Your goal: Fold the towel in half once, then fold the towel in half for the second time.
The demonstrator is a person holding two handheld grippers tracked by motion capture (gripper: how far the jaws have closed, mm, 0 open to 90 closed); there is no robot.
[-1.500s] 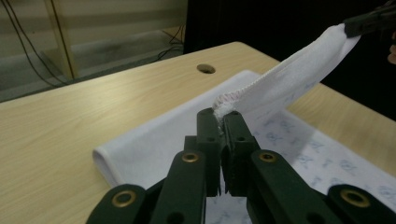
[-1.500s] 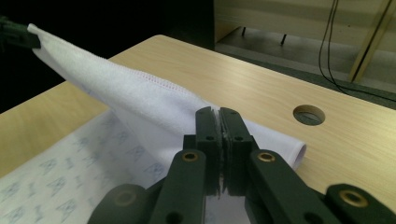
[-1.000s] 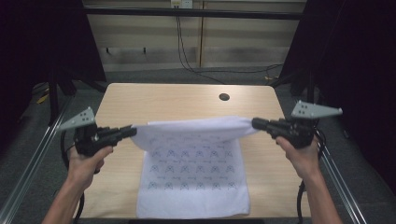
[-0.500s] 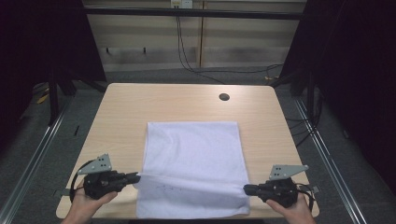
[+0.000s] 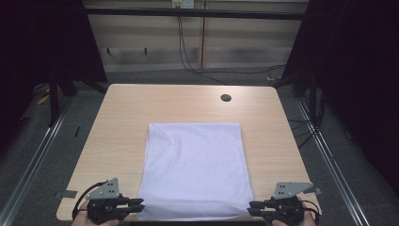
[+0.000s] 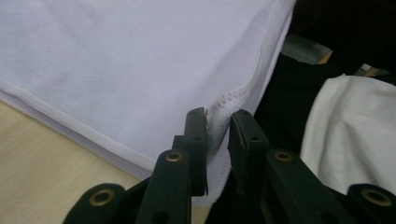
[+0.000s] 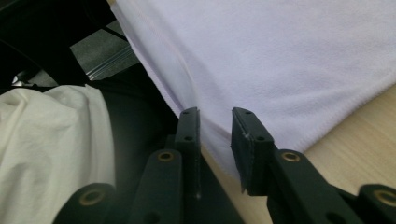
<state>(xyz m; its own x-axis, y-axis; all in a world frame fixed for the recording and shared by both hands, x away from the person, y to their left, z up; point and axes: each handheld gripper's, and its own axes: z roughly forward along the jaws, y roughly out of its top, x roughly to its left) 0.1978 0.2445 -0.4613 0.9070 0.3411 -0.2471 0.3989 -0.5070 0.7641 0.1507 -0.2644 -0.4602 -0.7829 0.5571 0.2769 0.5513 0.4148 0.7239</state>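
A white cloth (image 5: pixel 195 169) lies flat and folded on the wooden table (image 5: pixel 117 122), its near edge at the table's front edge. My left gripper (image 5: pixel 141 205) is at the cloth's near left corner. In the left gripper view the stitched corner of the cloth (image 6: pixel 116 60) is bunched between the jaws of the left gripper (image 6: pixel 217 121), which are shut on it. My right gripper (image 5: pixel 250 207) is at the near right corner. In the right gripper view the right gripper (image 7: pixel 215 116) has its jaws apart, and the cloth (image 7: pixel 280 56) lies loose between and beyond them.
A round dark hole (image 5: pixel 226 98) sits in the table top near the far right. Bare wood borders the cloth on both sides and beyond it. The person's pale garment (image 6: pixel 355 126) (image 7: pixel 46 140) is close behind the table's front edge. Metal rails run along both sides.
Both grippers carried the cloth's far edge from mid-table back to the near edge, folding it over. The patterned side is now covered and the cloth lies flat.
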